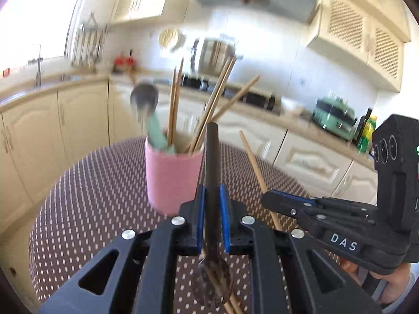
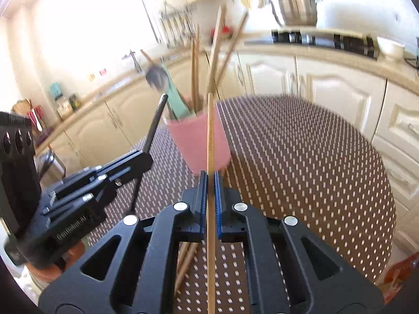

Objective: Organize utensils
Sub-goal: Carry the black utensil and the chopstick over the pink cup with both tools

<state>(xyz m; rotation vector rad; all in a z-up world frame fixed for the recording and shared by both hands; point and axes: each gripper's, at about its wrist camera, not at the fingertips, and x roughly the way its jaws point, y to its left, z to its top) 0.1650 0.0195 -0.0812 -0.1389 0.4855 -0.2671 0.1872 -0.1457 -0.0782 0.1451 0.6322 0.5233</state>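
Note:
A pink cup (image 1: 172, 178) stands on the dotted round table (image 1: 91, 196); it holds several wooden chopsticks (image 1: 214, 104) and a green-handled spoon (image 1: 154, 128). My left gripper (image 1: 212, 196) is shut on a black-handled spoon (image 1: 212, 157), handle pointing up, bowl hanging below the fingers, just in front of the cup. My right gripper (image 2: 210, 180) is shut on a single wooden chopstick (image 2: 210, 136), held upright close to the pink cup (image 2: 196, 141). The right gripper also shows in the left wrist view (image 1: 272, 198), to the right of the cup.
More chopsticks (image 2: 186, 261) lie on the table under the right gripper. Cream kitchen cabinets and a counter (image 2: 327, 52) surround the table. A steel pot (image 2: 296, 5) sits on the hob. An orange packet (image 2: 400, 269) lies at the table's right edge.

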